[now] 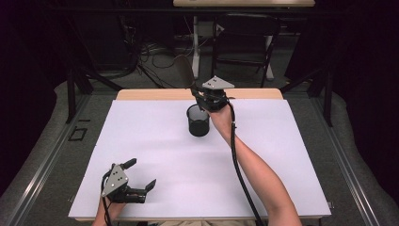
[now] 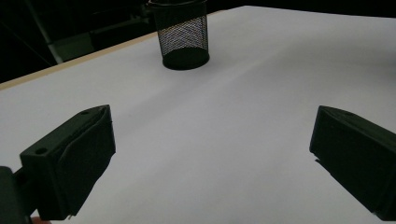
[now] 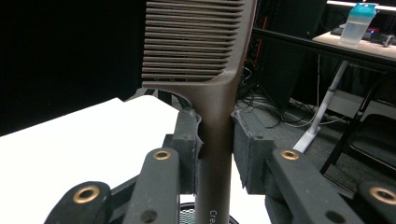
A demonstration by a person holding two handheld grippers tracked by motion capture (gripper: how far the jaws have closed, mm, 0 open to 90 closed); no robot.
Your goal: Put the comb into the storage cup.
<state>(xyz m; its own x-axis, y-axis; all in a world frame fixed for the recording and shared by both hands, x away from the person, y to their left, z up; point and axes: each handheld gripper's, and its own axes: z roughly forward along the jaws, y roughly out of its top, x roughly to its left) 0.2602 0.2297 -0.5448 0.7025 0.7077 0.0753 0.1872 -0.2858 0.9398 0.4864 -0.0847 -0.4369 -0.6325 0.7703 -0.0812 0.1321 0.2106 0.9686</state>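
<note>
Table: white top (image 1: 155,155) in a dark room.
Cup: black mesh cup (image 1: 198,120) upright toward the far edge.
Right gripper: right gripper (image 1: 207,96) above the cup, jaws clamped on the handle of a brown comb (image 3: 205,70), teeth end up.
Left gripper: left gripper (image 1: 141,176) near the front edge, well apart from the cup, jaws wide apart, holding nothing.

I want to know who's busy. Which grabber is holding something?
The right gripper, up by the black cup: it pinches a brown comb. The left gripper is open and holds nothing.
</note>
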